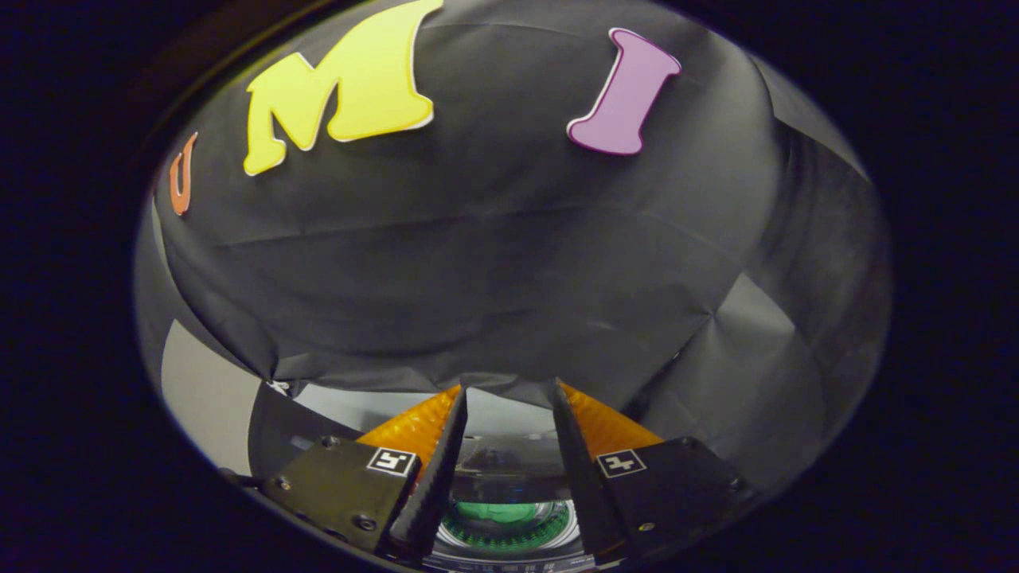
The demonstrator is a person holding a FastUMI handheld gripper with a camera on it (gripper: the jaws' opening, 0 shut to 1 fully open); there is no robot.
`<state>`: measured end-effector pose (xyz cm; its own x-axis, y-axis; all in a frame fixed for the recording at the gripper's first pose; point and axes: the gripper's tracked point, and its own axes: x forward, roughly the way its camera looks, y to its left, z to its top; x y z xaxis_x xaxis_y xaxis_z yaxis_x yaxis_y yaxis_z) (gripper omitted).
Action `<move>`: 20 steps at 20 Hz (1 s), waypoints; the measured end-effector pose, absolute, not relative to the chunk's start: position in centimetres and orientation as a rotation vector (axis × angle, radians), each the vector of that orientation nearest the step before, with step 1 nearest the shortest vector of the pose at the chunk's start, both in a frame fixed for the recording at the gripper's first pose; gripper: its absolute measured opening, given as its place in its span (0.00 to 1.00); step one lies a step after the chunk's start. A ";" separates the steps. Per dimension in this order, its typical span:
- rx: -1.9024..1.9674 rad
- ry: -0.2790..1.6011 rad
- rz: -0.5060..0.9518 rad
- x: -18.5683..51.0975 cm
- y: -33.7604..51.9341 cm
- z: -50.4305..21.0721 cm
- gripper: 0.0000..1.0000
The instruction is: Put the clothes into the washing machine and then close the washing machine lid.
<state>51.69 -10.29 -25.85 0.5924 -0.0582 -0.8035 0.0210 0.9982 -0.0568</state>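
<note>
Black creased cloth (509,263), the booth's wall, fills the far field and hangs down to a pale surface (199,390) seen at the near left; beneath the cloth's lower hem the gripper (509,402) points forward, its two fingers spread apart with an open gap between them and nothing pinched; through that gap, low and close to the finger bases, lies the round mouth of the washing machine (509,549), ringed by a pale rim and a perforated drum wall; inside the drum sits a green mass (505,513), judged to be the clothes, already resting within the tub rather than held; the gripper is tilted so that the wall lies ahead of its tips and the drum below them, a posture consistent with standing above the opening after release, though this is inference only; a dark curved band (501,461) crosses between the fingers just beyond the drum mouth, possibly the raised lid or the machine's rear panel, and which of the two cannot be told; if the load is indeed in the tub, the loading part of the task appears complete and the closing of the lid remains; the spread fingers would suit pushing or hooking the lid down, and the risk lies in fabric near the rim catching under it
</note>
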 end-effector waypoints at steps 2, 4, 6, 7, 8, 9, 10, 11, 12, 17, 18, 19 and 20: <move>-0.024 0.964 -0.047 51.7 -10.4 -26.9 0.69; 0.000 0.987 -0.035 51.1 -9.9 -27.8 0.69; 0.016 0.999 -0.023 50.1 -9.3 -28.5 0.68; 0.026 1.007 -0.024 49.4 -9.2 -28.9 0.68; 0.024 0.983 -0.027 49.3 -9.2 -28.8 0.69; 0.023 0.977 -0.029 48.7 -9.2 -28.7 0.69; 0.019 0.969 -0.030 48.1 -9.3 -28.5 0.69; 0.020 0.959 -0.031 48.0 -9.2 -28.3 0.69; 0.021 0.948 -0.031 47.6 -9.2 -28.0 0.69; 0.021 0.892 -0.064 45.4 -9.3 -27.1 0.69; 0.020 0.880 -0.072 45.0 -9.3 -26.9 0.69; 0.021 0.873 -0.077 44.8 -9.2 -27.0 0.69; 0.023 0.868 -0.081 44.4 -9.2 -26.9 0.69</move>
<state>44.38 -9.18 -26.86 0.6434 -0.0614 -0.7631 0.0801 0.9967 -0.0127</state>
